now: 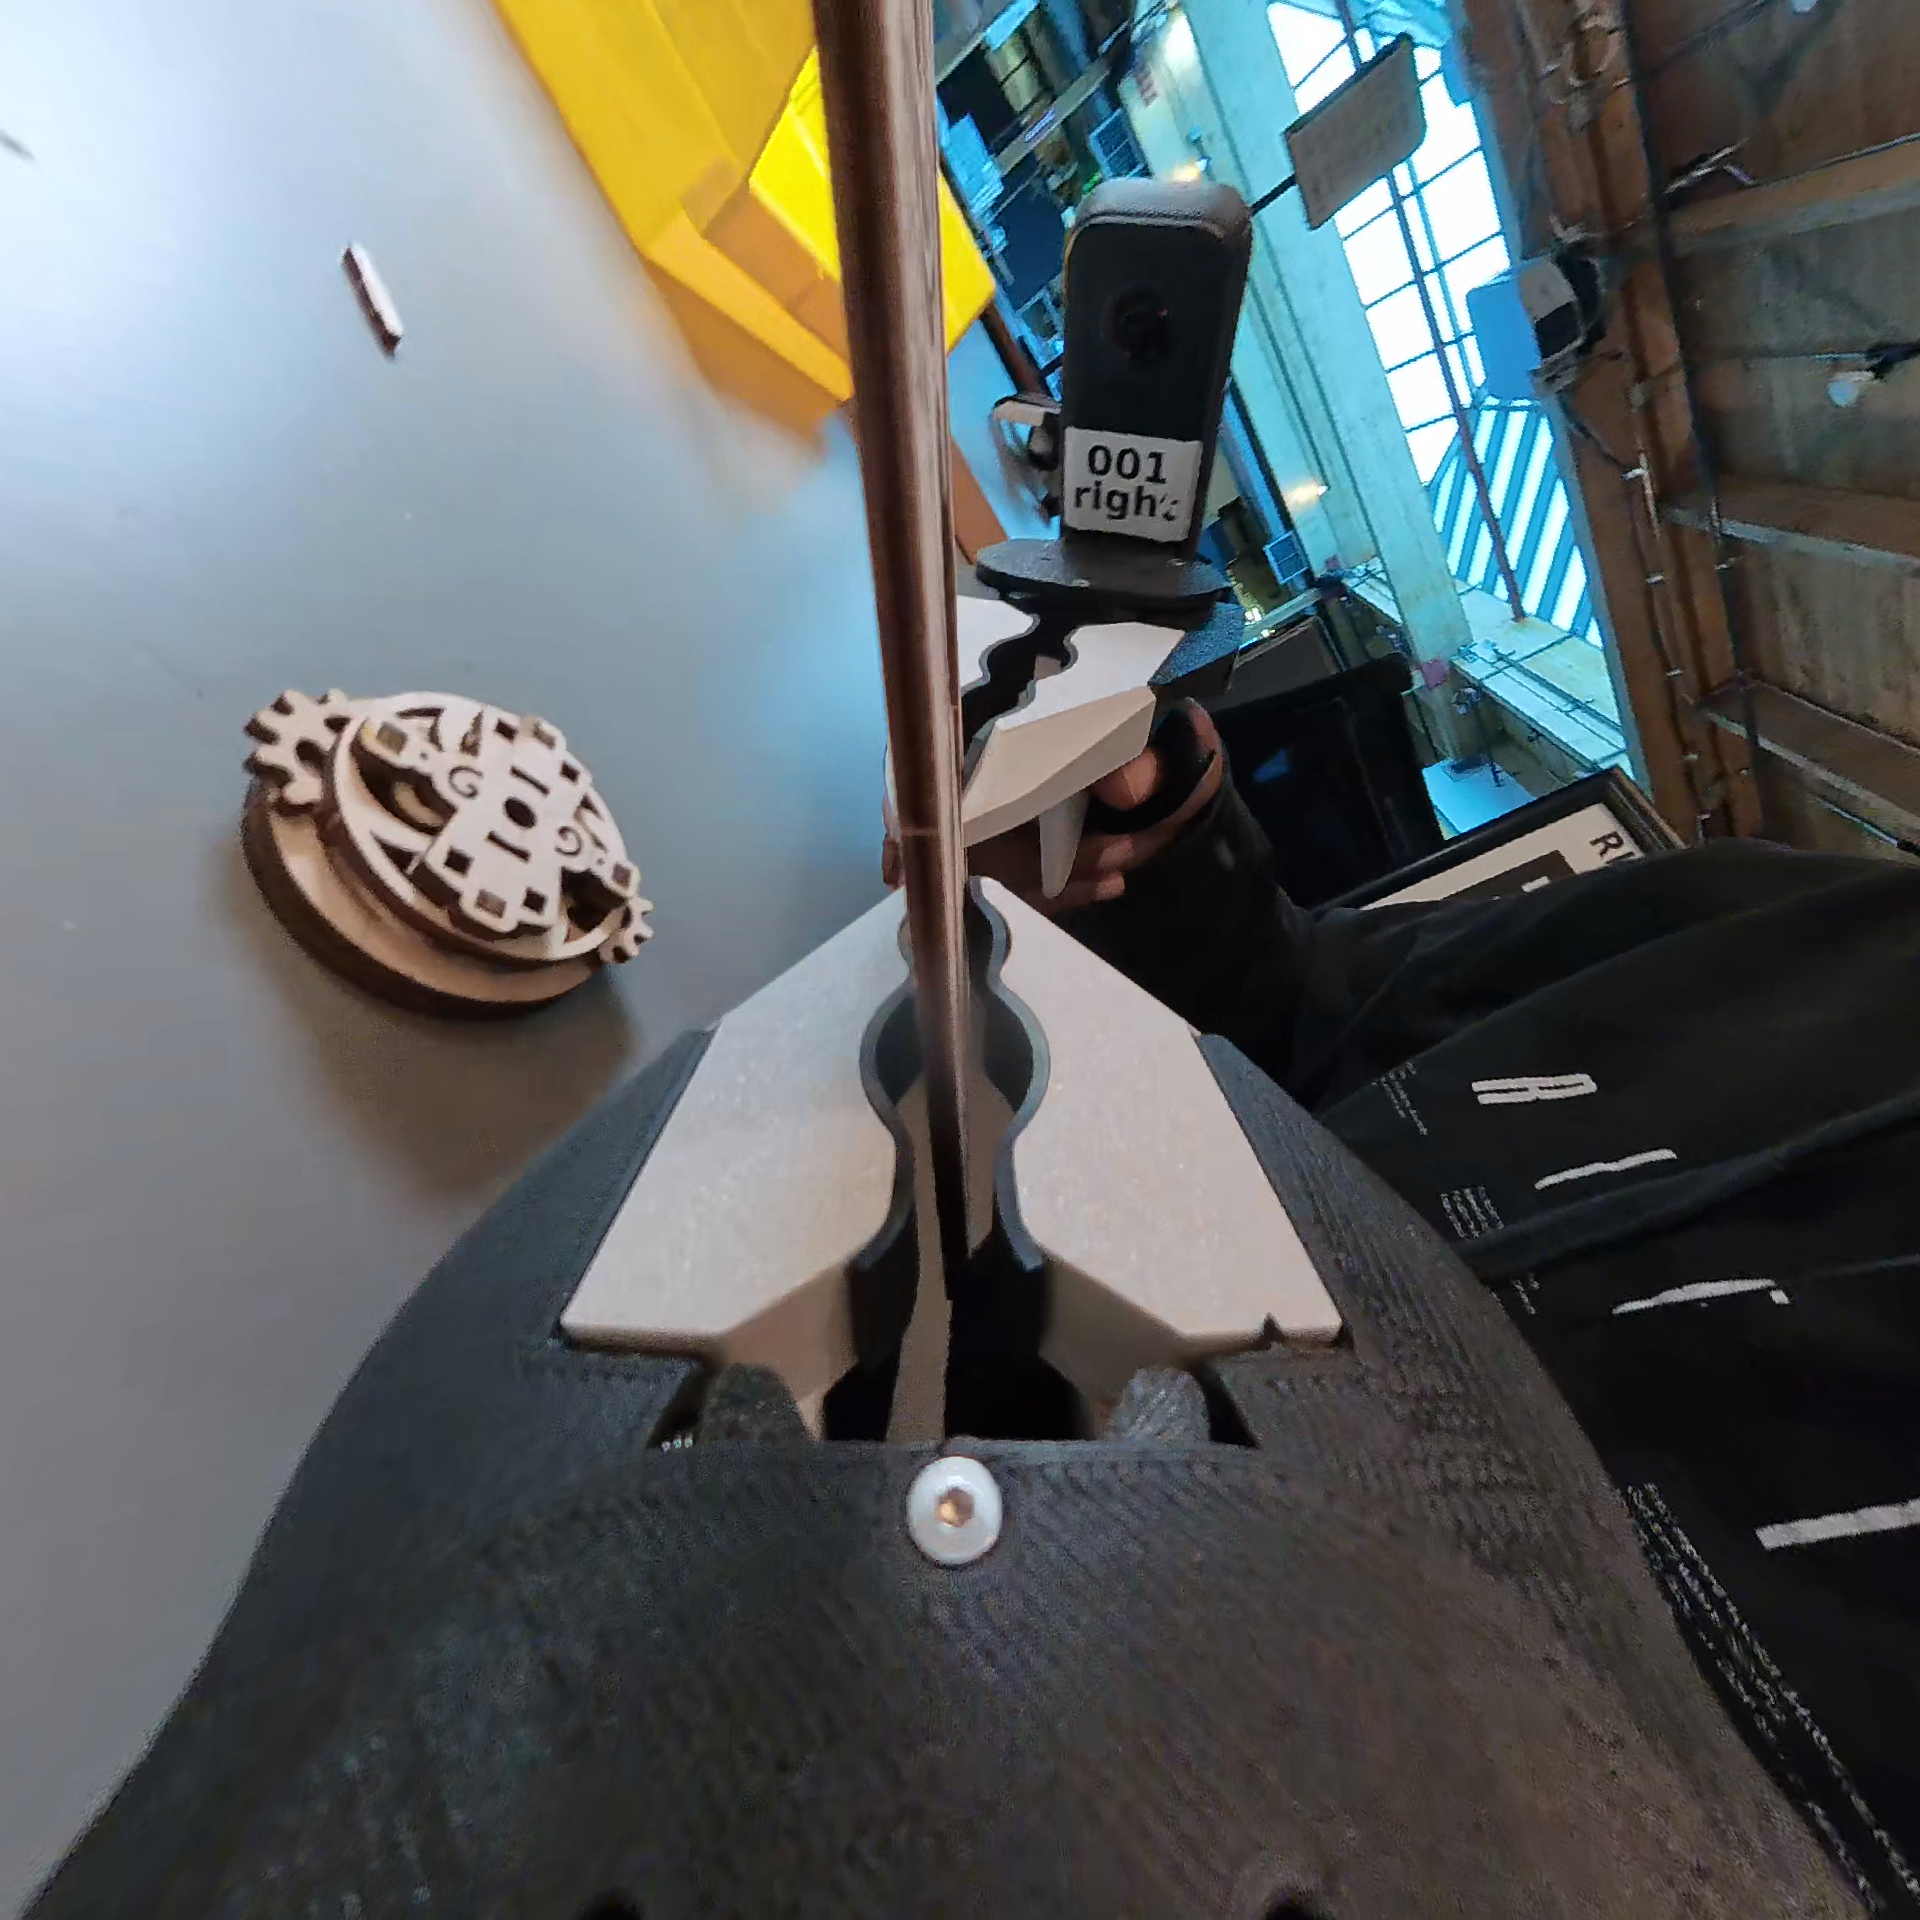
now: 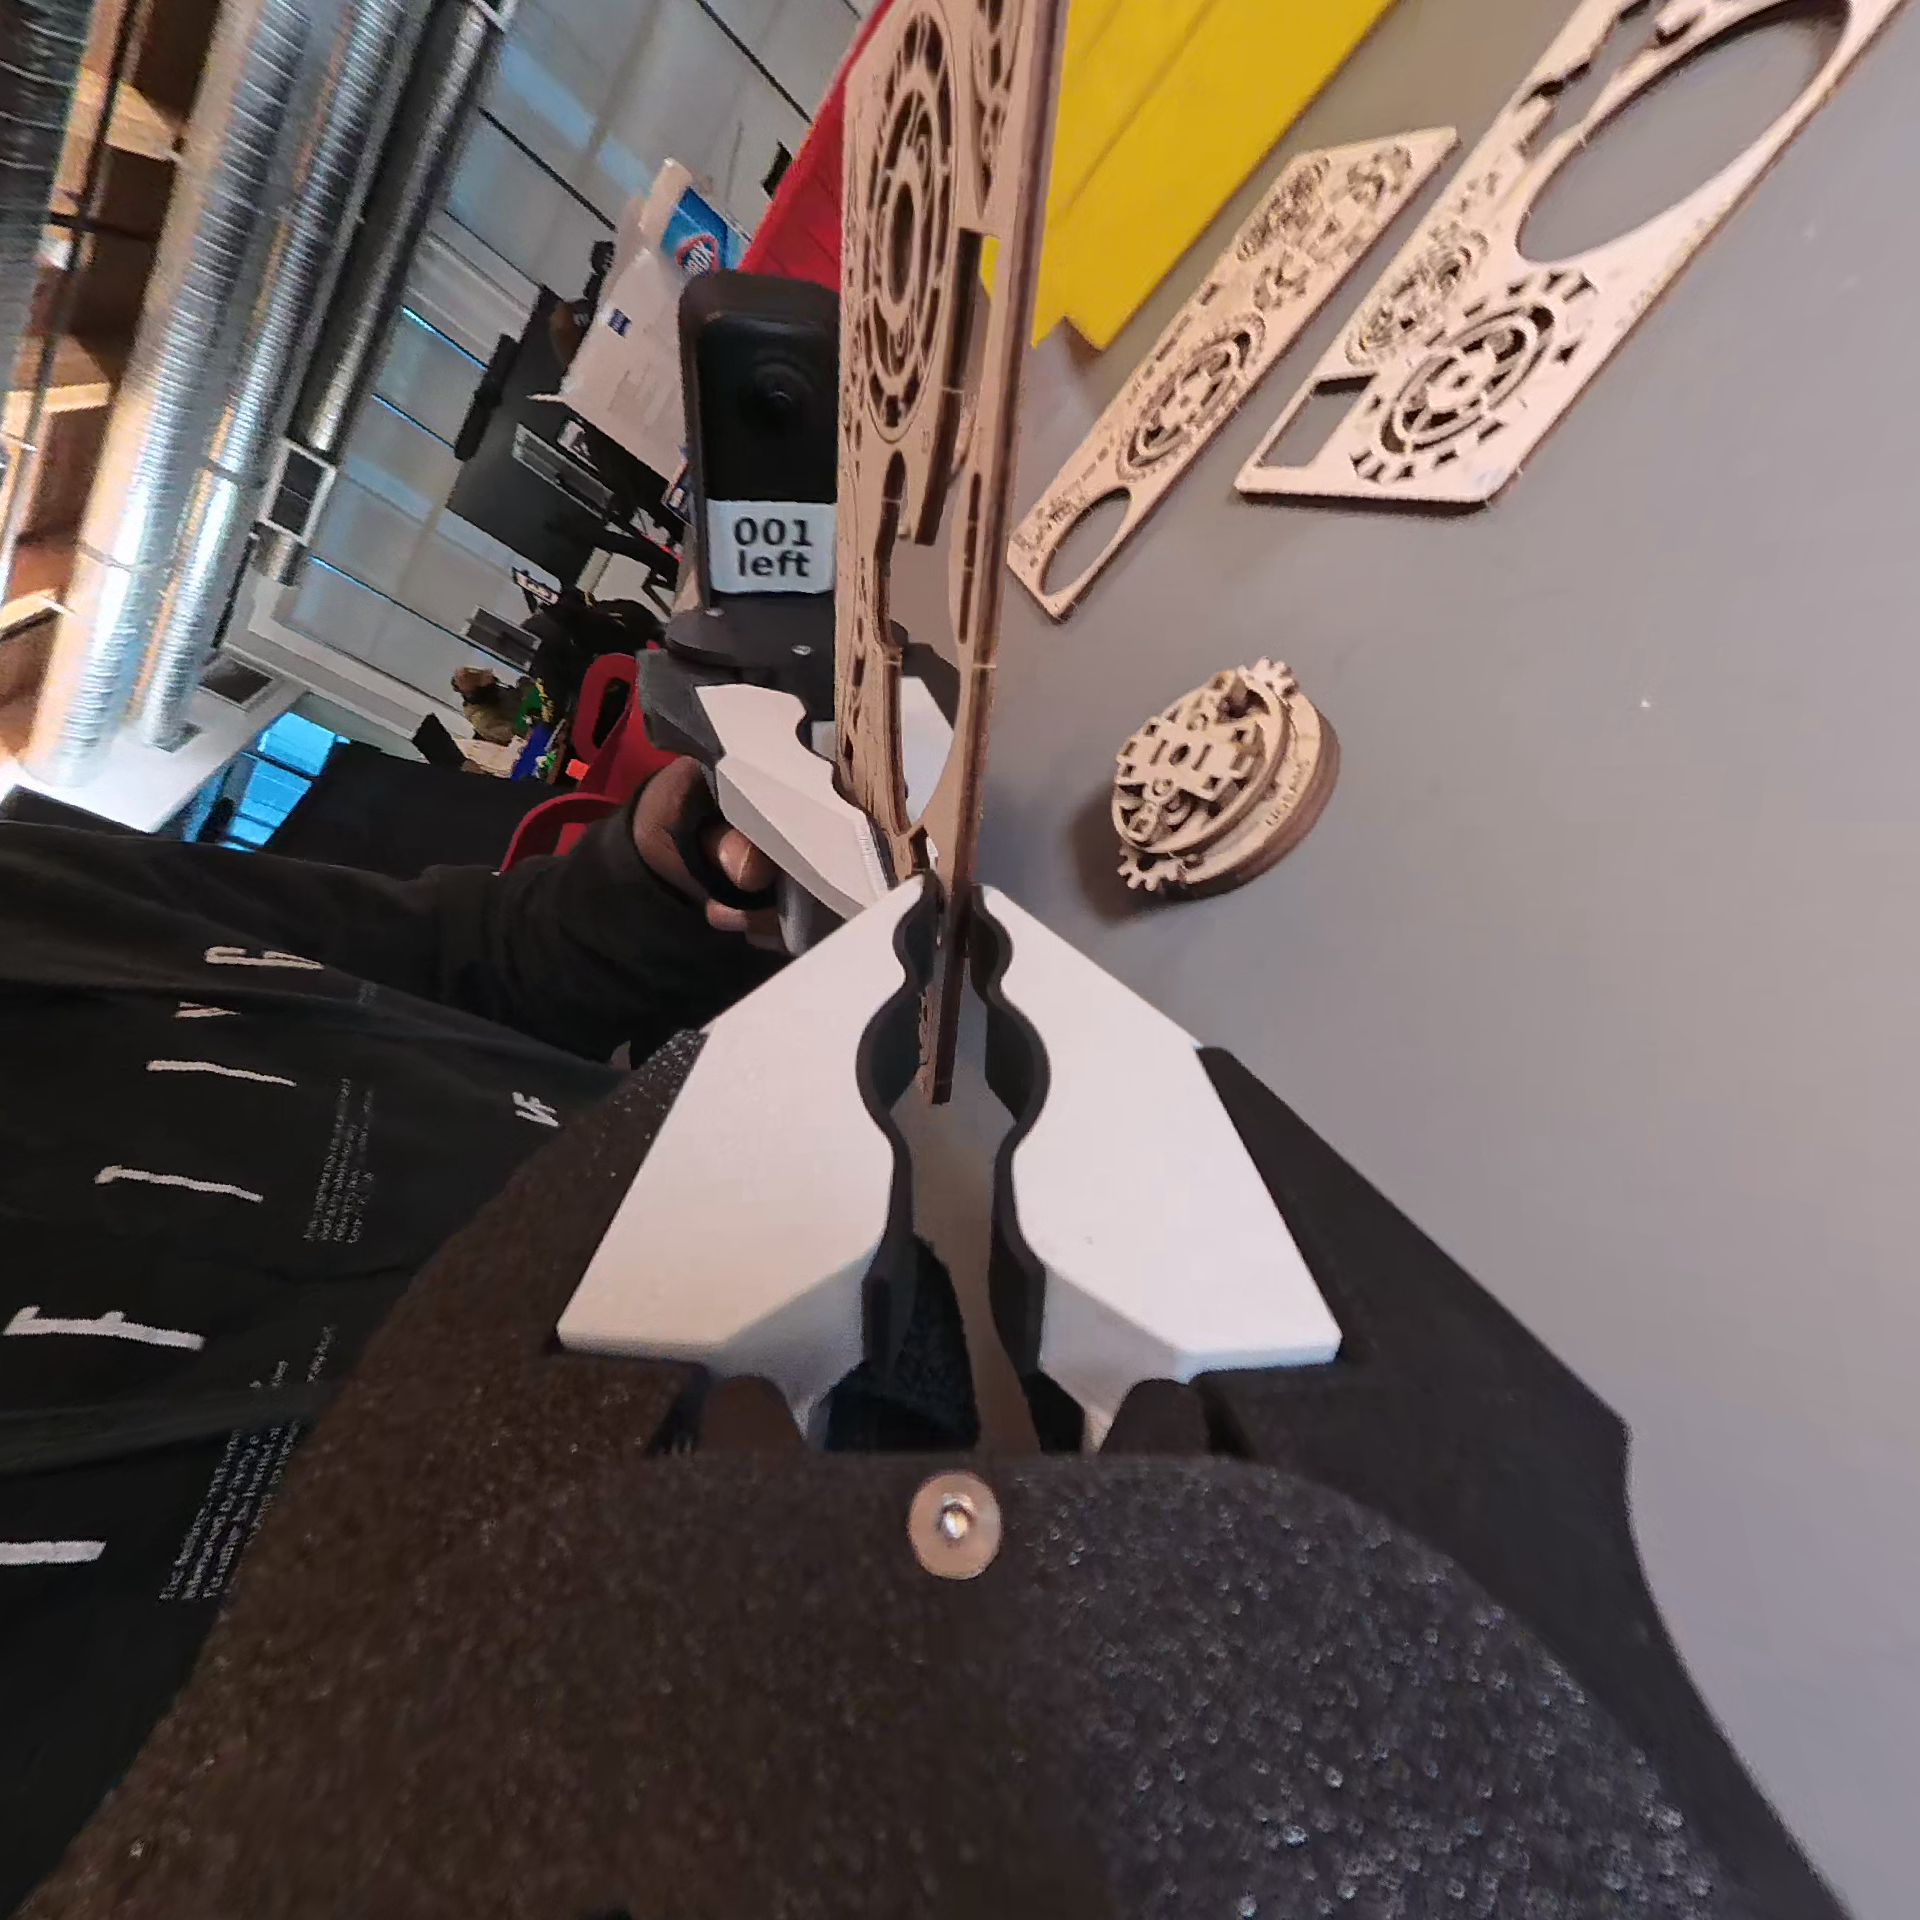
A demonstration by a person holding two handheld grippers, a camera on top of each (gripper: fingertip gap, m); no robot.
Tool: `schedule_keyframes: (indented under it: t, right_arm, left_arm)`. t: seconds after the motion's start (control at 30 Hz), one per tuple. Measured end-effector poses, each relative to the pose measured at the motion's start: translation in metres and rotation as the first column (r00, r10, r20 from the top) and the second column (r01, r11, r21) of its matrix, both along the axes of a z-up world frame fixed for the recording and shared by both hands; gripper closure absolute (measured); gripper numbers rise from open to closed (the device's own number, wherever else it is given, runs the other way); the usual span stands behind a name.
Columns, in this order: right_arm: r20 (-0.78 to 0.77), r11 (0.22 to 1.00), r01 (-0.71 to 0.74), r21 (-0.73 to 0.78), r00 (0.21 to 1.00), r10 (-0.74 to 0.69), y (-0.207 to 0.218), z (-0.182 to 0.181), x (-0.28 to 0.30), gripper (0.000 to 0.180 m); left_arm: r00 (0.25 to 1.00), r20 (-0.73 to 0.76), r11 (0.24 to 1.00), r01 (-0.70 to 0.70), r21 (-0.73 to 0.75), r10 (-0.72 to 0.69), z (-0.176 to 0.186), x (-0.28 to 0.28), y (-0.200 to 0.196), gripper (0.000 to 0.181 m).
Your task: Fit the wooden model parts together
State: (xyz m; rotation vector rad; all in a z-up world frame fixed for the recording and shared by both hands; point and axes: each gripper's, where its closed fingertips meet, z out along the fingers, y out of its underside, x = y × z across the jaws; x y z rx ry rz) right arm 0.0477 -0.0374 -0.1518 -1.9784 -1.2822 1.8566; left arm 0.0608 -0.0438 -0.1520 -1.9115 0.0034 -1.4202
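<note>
A thin laser-cut wooden parts sheet (image 2: 925,312) stands on edge above the grey table, held by both grippers. In the left wrist view the sheet (image 1: 894,416) shows edge-on as a dark strip. My left gripper (image 1: 940,904) is shut on its lower edge. My right gripper (image 2: 951,894) is shut on the same sheet from the opposite side. Each gripper shows in the other's view, the right one (image 1: 997,727) and the left one (image 2: 831,821), close to each other. A round, partly built wooden gear model (image 1: 447,852) lies flat on the table, apart from both grippers (image 2: 1221,779).
Two more wooden parts sheets (image 2: 1226,384) (image 2: 1558,260) lie flat on the table beyond the gear model. A yellow bin (image 1: 748,187) stands at the far edge. A small loose wooden piece (image 1: 372,296) lies alone. A person's dark sleeves are close behind the grippers. My left and right fingertips are right by each other.
</note>
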Motion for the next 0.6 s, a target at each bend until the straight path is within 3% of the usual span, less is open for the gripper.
schedule_keyframes:
  t: [0.13, 0.33, 0.47, 0.6]
  right_arm:
    - [0.110, 0.998, -0.013, 0.062, 0.994, 0.006, 0.004, -0.021, 0.005, 0.175]
    - [0.151, 0.976, -0.025, 0.215, 0.989, -0.008, 0.021, -0.022, 0.015, 0.151]
    - [0.158, 0.942, -0.019, 0.336, 0.987, -0.036, 0.039, -0.023, 0.025, 0.149]
    - [0.213, 0.840, -0.160, 0.518, 0.976, 0.054, 0.022, -0.037, 0.024, 0.149]
  left_arm:
    - [1.000, -0.030, 0.996, 0.008, -0.090, -0.010, -0.014, 0.003, 0.003, 0.179]
    - [1.000, 0.014, 0.996, -0.013, -0.091, 0.014, -0.010, -0.004, 0.007, 0.178]
    - [0.985, 0.114, 0.991, -0.134, 0.008, 0.133, 0.019, -0.042, 0.017, 0.178]
    - [0.961, 0.095, 0.963, -0.264, 0.049, 0.259, 0.024, -0.083, 0.023, 0.179]
